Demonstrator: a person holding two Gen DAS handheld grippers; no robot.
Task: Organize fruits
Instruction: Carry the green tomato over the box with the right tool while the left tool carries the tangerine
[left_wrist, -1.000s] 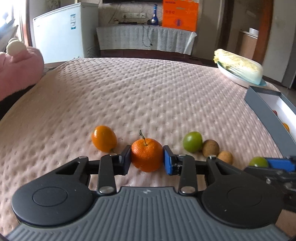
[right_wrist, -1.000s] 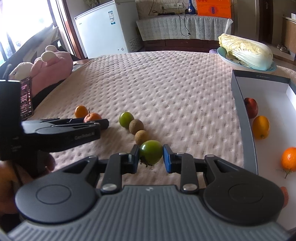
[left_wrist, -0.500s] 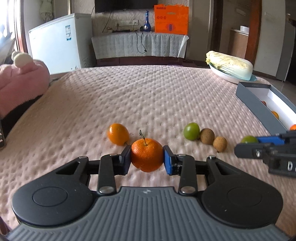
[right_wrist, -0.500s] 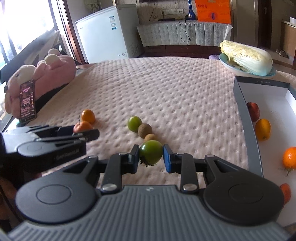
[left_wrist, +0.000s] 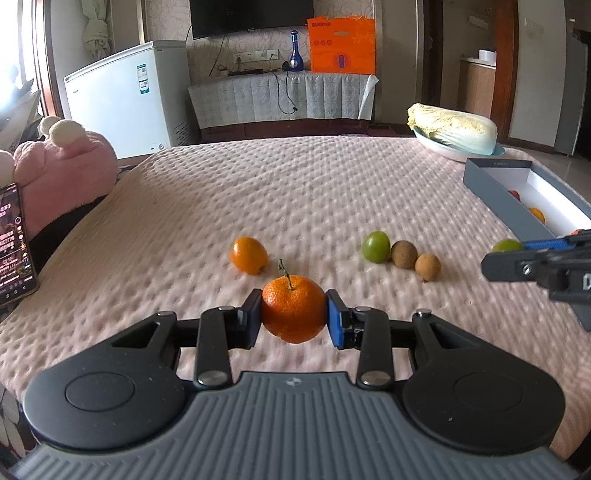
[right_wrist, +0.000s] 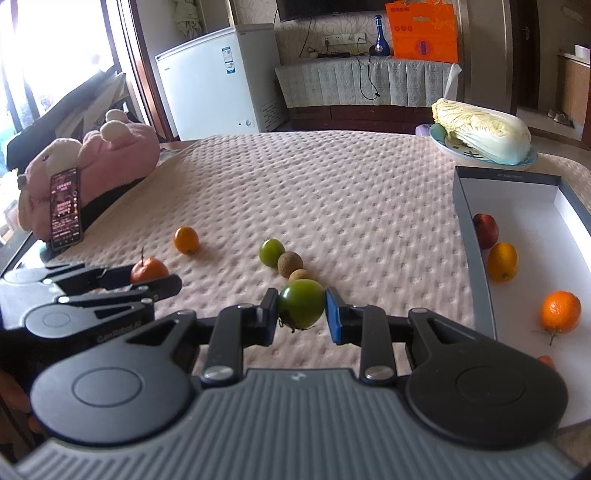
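Holding: my left gripper (left_wrist: 294, 314) pinches a stemmed tangerine (left_wrist: 293, 309) across its middle, both pads pressed to the peel; my right gripper (right_wrist: 301, 309) pinches a green tomato (right_wrist: 301, 308) the same way.
Where the fruit is: both pieces ride between the pads just above the pink quilted table (right_wrist: 332, 192); whether they are fully off the cloth I cannot tell.
Slip risk: both fruits are round and smooth, held only at two small contact patches, so I judge a quick swing or tilt could roll either one out.
Squeeze risk: the tomato looks soft-skinned; clamping harder to stop a slip could bruise or split it.
Collision risk: my two grippers sit near each other, left one just to the left of the right; if both head for the box together they could cross and knock.
Neighbours: a small orange (left_wrist: 248, 255) lies just beyond the tangerine; a green plum (right_wrist: 271, 252) and two brown longans (right_wrist: 290, 264) lie in a touching row right behind the tomato, easy to nudge.
Box: the grey-walled box (right_wrist: 476, 258) on the right already has fruit along its near wall, so a drop there could strike them.
Open room: the far half of the table is bare; a cabbage plate (right_wrist: 480, 129) sits beyond the box, a propped phone (right_wrist: 65, 208) and pink plush (right_wrist: 122, 147) mark the left edge.
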